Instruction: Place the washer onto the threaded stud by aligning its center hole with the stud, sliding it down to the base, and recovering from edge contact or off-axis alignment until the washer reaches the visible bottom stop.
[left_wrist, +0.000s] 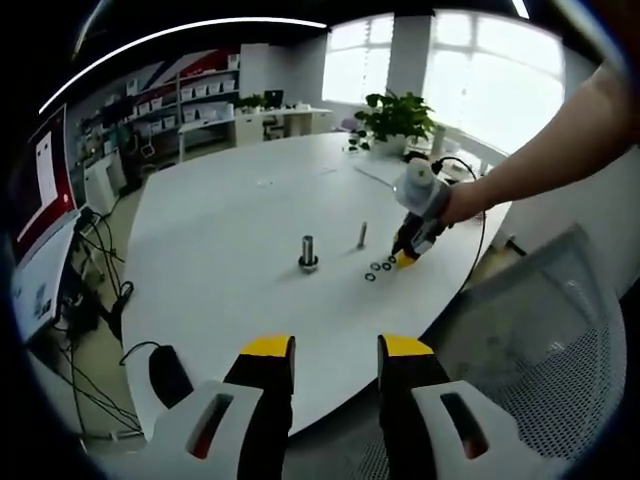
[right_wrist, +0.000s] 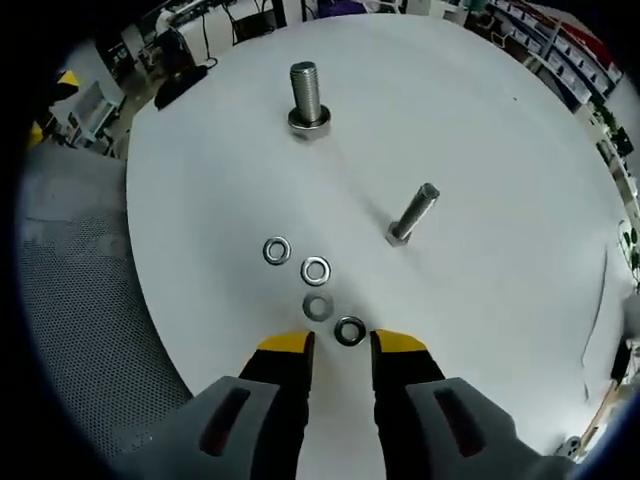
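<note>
Hovering open and empty over nearest washer (right_wrist: 349, 331), right gripper (right_wrist: 340, 345) starting pickup; needing pinch, then carry to thick stud (right_wrist: 307, 95). Idling open, empty: left gripper (left_wrist: 335, 348).

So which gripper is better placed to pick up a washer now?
Right. The right gripper hangs open just short of the washers, the nearest one almost between its jaws. The left gripper is back at the table edge, far from them.
</note>
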